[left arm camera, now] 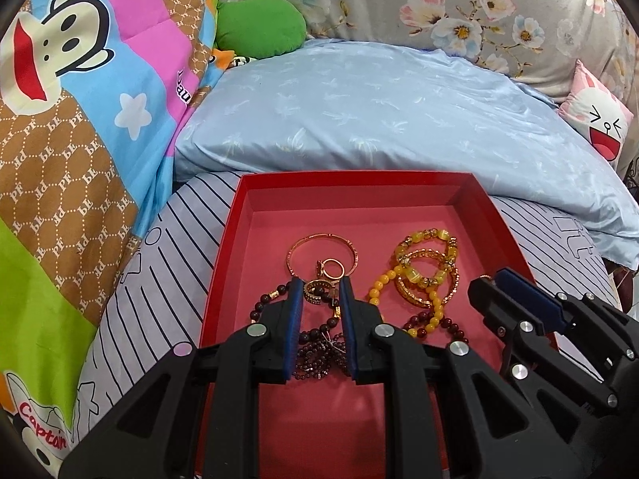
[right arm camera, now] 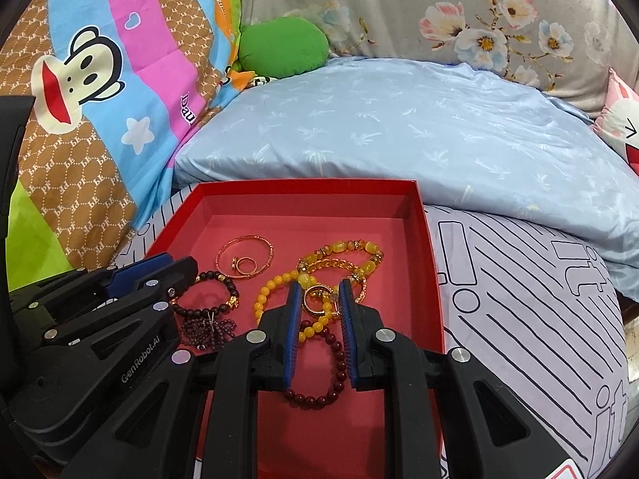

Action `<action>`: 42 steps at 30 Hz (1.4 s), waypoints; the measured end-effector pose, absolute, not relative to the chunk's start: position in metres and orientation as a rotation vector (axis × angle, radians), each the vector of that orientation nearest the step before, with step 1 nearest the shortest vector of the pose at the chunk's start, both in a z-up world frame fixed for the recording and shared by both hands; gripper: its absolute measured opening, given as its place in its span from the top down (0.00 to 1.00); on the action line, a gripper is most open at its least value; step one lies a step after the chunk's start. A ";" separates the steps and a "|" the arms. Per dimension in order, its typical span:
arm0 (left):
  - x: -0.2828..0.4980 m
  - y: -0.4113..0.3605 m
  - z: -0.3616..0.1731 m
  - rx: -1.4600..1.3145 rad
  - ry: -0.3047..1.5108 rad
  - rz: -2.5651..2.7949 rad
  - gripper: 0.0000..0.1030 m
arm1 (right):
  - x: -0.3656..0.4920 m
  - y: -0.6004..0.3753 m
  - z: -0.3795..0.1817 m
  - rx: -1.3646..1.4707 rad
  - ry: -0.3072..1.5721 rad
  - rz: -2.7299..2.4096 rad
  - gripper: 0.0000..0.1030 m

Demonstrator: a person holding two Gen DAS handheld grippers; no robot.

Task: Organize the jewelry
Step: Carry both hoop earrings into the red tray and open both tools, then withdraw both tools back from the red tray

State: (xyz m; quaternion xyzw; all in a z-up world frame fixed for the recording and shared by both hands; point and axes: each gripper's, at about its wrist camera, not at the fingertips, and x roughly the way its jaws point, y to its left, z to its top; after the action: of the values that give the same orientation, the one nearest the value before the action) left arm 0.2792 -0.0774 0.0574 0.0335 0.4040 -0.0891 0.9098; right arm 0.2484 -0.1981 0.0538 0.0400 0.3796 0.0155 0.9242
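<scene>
A red box (left arm camera: 399, 177) (right arm camera: 433, 279) lies on the bed and holds the jewelry. A thin gold bangle (left arm camera: 343, 239) (right arm camera: 263, 241) with gold rings (left arm camera: 333, 268) (right arm camera: 244, 265) lies at its middle. Yellow bead bracelets (left arm camera: 425, 259) (right arm camera: 339, 249) lie to the right. Dark brown and purple bead bracelets (left arm camera: 319, 349) (right arm camera: 207, 319) lie at the left, and a dark red bead bracelet (right arm camera: 337, 359) lies in front. My left gripper (left arm camera: 319, 285) is open over the dark beads. My right gripper (right arm camera: 318, 286) is open around the yellow beads and a gold ring (right arm camera: 315, 299).
A light blue pillow (left arm camera: 359, 107) lies behind the box. A colourful cartoon quilt (left arm camera: 80, 119) rises at the left. A green plush (left arm camera: 259, 24), a floral pillow (left arm camera: 479, 12) and a pink cushion (left arm camera: 595, 119) sit at the back. The striped sheet (right arm camera: 539, 299) spreads to the right.
</scene>
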 end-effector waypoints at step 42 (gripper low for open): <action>0.224 -0.053 0.073 0.066 0.805 -0.087 0.28 | 0.182 -0.203 0.073 0.058 0.726 -0.094 0.29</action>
State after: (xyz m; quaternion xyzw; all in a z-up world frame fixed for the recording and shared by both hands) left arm 0.2236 -0.0529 0.0727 0.0323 0.3915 -0.0424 0.9186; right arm 0.1822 -0.2029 0.0726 0.0284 0.3551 -0.0460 0.9333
